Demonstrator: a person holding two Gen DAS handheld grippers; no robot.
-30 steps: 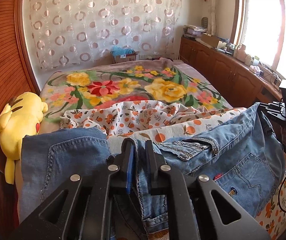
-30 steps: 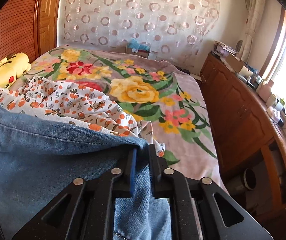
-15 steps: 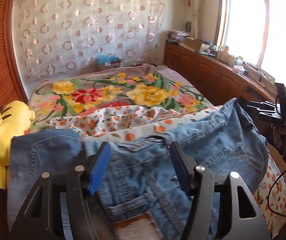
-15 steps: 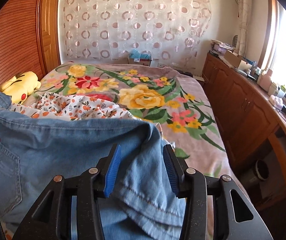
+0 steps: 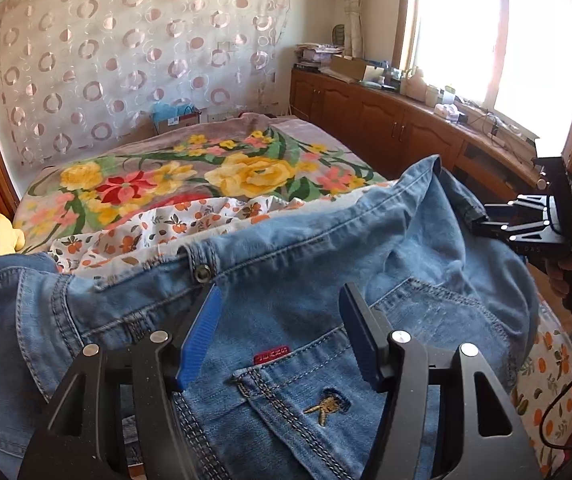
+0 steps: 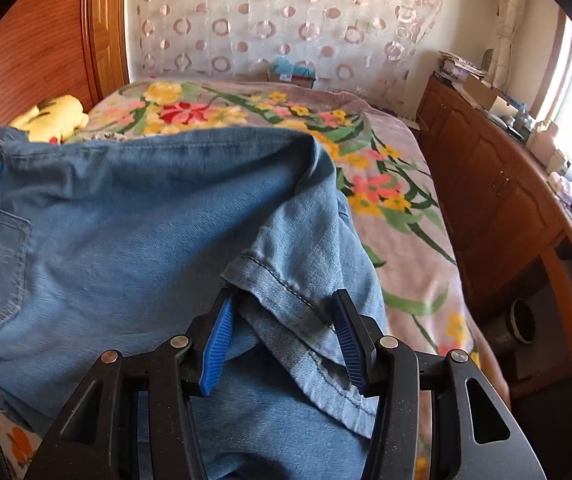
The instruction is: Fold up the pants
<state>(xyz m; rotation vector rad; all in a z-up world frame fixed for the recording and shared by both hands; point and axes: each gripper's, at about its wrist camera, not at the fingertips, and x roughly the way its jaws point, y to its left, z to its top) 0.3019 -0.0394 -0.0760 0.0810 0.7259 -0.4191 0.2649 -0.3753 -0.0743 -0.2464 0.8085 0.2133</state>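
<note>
Jeans (image 5: 286,280) lie under both parted grippers (image 6: 281,312), seemingly untouched.

Sunlit bedroom: floral bedspread (image 5: 189,168), circle-patterned curtain (image 5: 125,52), wooden cabinets (image 6: 498,200) beneath a bright window (image 5: 486,32).

Both wrist views sit close over the jeans (image 5: 294,264) (image 6: 133,216), facing up the bed (image 5: 189,168) (image 6: 398,184); both share the curtain (image 5: 125,48) (image 6: 286,16).
</note>
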